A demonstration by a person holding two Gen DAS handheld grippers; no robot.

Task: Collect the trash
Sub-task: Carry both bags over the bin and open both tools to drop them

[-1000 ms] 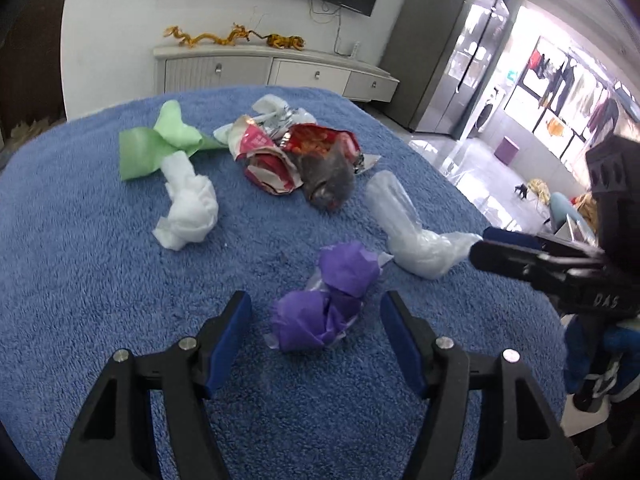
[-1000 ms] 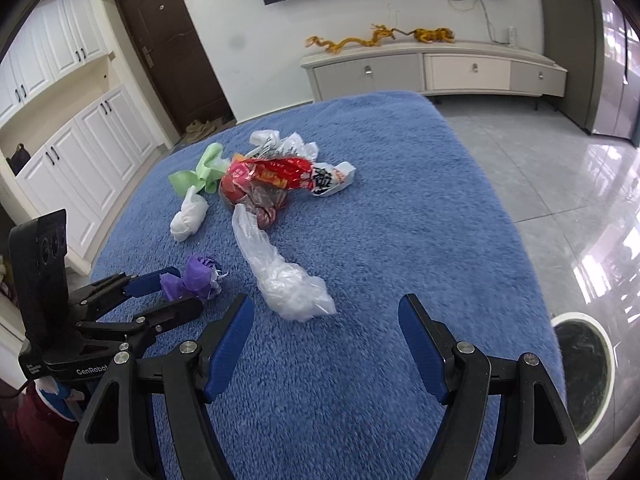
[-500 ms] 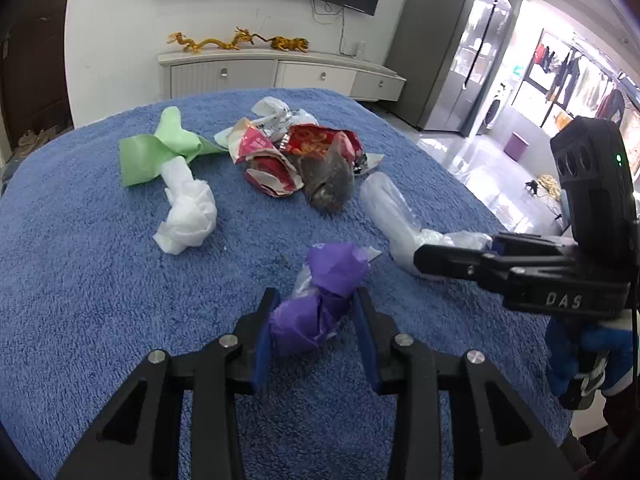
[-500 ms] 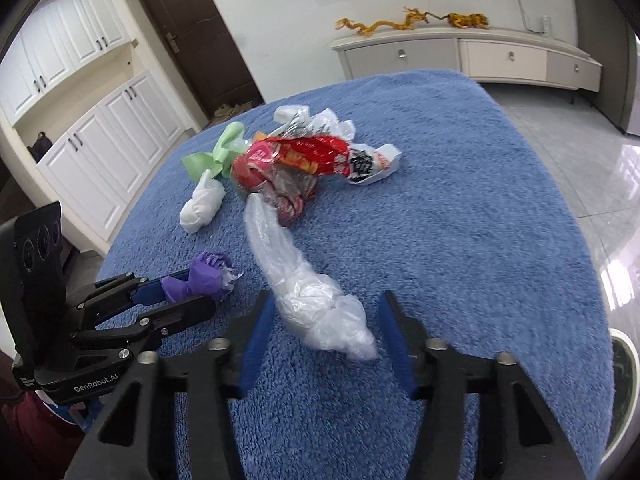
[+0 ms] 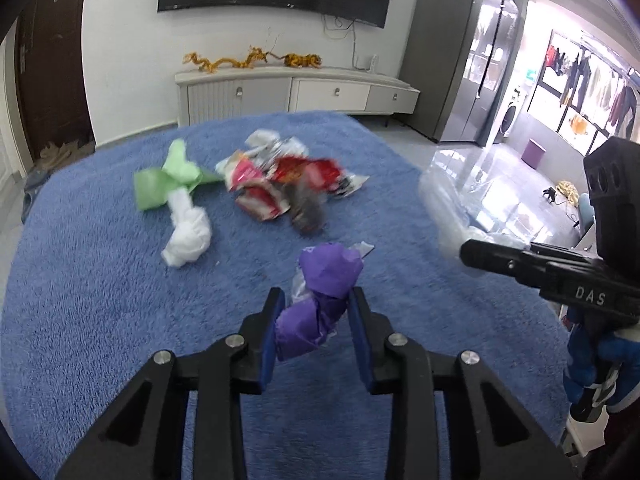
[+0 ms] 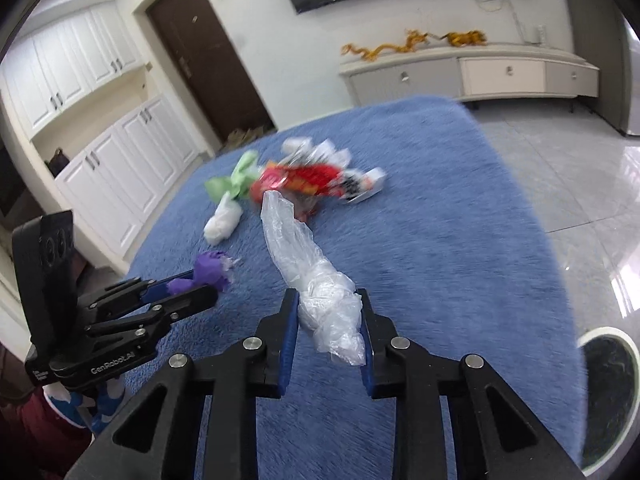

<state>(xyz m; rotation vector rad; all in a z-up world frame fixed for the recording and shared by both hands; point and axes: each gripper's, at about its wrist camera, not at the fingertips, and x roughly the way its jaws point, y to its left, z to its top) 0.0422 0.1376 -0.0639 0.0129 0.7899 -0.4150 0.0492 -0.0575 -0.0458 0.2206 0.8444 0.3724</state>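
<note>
A crumpled purple bag (image 5: 330,270) sits between the blue pads of my left gripper (image 5: 316,308), whose jaws are closing and press on it. My right gripper (image 6: 327,304) is closing too, its pads squeezing the knotted end of a clear plastic bag (image 6: 292,240); the bag's long tail sticks out ahead, above the blue blanket (image 6: 440,240). From the left wrist view, the right gripper (image 5: 472,254) and the clear bag (image 5: 448,208) are at the right. The right wrist view has the left gripper (image 6: 196,286) with the purple bag (image 6: 210,268) at the left.
More trash lies farther back on the blanket (image 5: 80,280): a green paper (image 5: 168,180), a white wad (image 5: 188,236) and a heap of red and silver wrappers (image 5: 288,184). A round white-rimmed bin (image 6: 600,332) stands on the floor at the right. A cabinet lines the far wall.
Both grippers went from wide open to closed around their bags. The left one has taken the purple bag and risen slightly; the right one has caught the clear bag and lifted its tail.
</note>
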